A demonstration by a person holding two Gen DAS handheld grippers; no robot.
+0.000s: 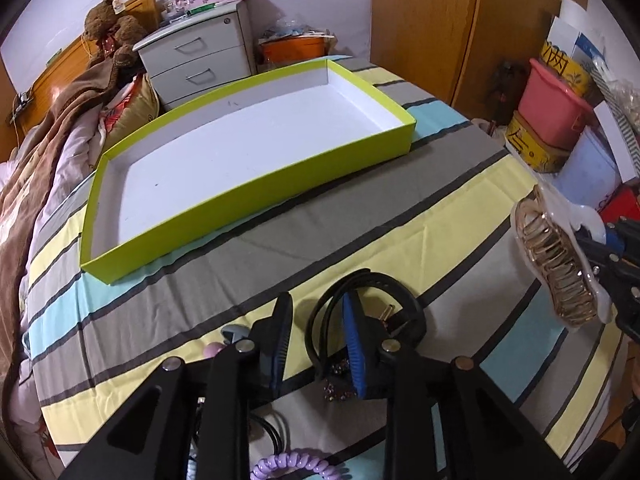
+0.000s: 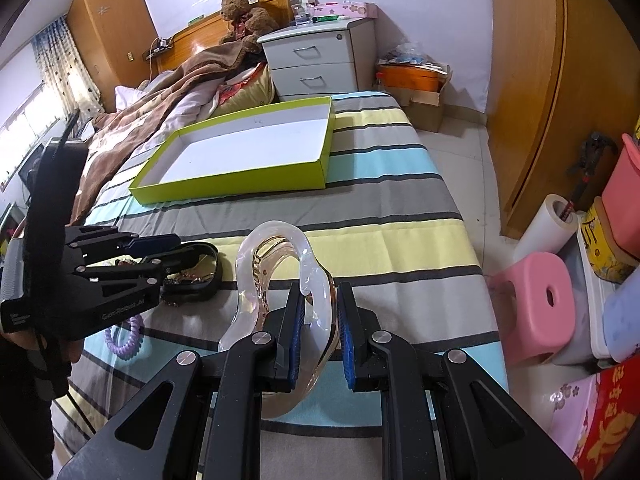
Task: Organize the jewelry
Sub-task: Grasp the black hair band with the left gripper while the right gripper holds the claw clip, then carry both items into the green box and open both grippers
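Note:
A lime-green shallow box (image 1: pixel 256 184) with a white inside lies empty on the striped bedspread; it also shows in the right wrist view (image 2: pixel 224 188). My right gripper (image 2: pixel 318 312) is shut on a clear hair claw with gold teeth (image 2: pixel 276 264), held above the bed; the claw shows at the right of the left wrist view (image 1: pixel 560 276). My left gripper (image 1: pixel 318 320) is open, low over the bed, its right finger inside a black hoop band (image 1: pixel 368 284). A sparkly piece (image 1: pixel 338 376) lies under it. A purple coil hair tie (image 1: pixel 288 468) lies nearer.
Striped bedspread (image 2: pixel 380 216) with a brown blanket (image 2: pixel 168 92) and teddy bear (image 2: pixel 244 8) at the far left. A white nightstand (image 2: pixel 320 60) stands behind the box. Pink stool (image 2: pixel 536 304) and stacked tubs (image 2: pixel 624 196) sit on the floor at the right.

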